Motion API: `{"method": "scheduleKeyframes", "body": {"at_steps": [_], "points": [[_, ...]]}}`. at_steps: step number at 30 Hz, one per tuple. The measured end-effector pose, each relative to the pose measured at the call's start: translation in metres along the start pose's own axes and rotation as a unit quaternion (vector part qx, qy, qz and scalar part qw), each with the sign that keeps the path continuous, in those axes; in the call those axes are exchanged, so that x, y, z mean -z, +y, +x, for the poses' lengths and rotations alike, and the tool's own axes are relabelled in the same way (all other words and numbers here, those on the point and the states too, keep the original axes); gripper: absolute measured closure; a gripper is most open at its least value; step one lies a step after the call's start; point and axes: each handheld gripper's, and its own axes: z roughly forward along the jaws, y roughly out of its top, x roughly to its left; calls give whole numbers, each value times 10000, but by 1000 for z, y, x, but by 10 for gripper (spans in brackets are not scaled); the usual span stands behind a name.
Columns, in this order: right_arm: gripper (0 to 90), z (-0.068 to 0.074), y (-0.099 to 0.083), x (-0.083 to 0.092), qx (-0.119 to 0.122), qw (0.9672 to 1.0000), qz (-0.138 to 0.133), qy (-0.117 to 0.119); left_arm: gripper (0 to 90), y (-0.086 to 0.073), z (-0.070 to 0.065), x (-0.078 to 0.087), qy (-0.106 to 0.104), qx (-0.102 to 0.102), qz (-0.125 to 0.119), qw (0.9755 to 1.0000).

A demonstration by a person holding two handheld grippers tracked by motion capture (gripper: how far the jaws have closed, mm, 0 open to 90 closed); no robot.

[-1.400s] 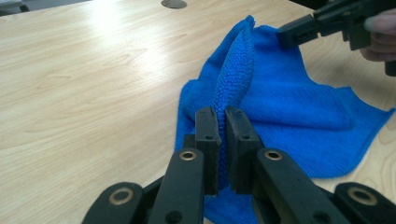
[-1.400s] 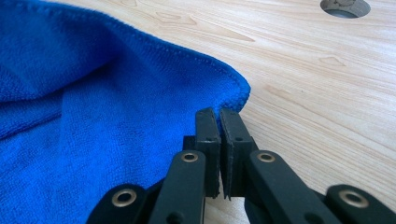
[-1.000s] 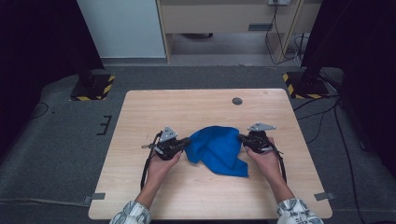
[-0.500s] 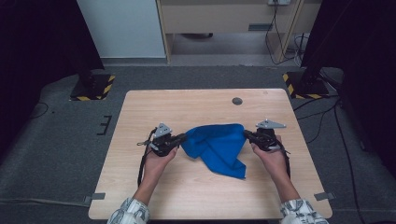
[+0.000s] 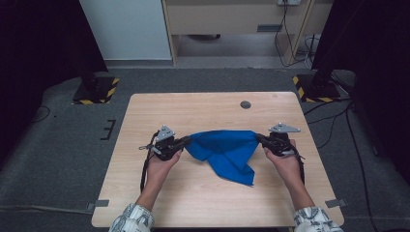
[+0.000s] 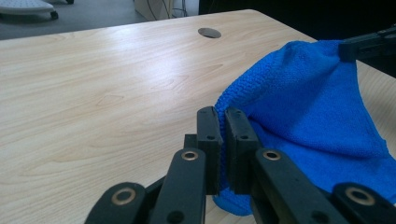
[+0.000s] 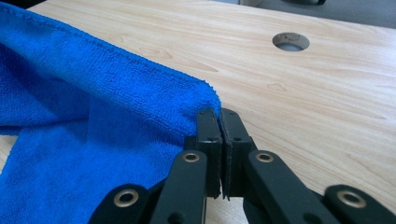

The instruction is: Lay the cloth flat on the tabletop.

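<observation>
Blue cloth (image 5: 225, 151) mid-table (image 5: 203, 111), stretched between both grippers, lower corner drooping toward person. Left gripper (image 5: 185, 141) pinches its left corner, right gripper (image 5: 258, 137) pinches right corner, jaws closed on fabric. Grommet hole (image 5: 245, 104) beyond

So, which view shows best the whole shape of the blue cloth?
The high view: the blue cloth hangs stretched between both claws, one corner drooping toward the person. Each gripper view gives just a close part near its own pinched corner.
</observation>
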Motion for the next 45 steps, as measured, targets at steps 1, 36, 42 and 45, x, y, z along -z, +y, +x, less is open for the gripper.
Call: {"method": "scheduleKeyframes", "body": {"at_steps": [1,36,42,45], "points": [[884,0,1,1,-4,10000,-31,3,854,1,0,1,1,-12,0,10000],[887,4,13,15,84,9996,-252,-33,840,-5,9,2,70,36,60,10000],[887,3,14,17,90,9996,-264,-45,840,-5,9,3,67,42,14,10000],[887,4,15,21,72,9995,-312,-7,843,0,7,8,55,20,-54,10000]]}}
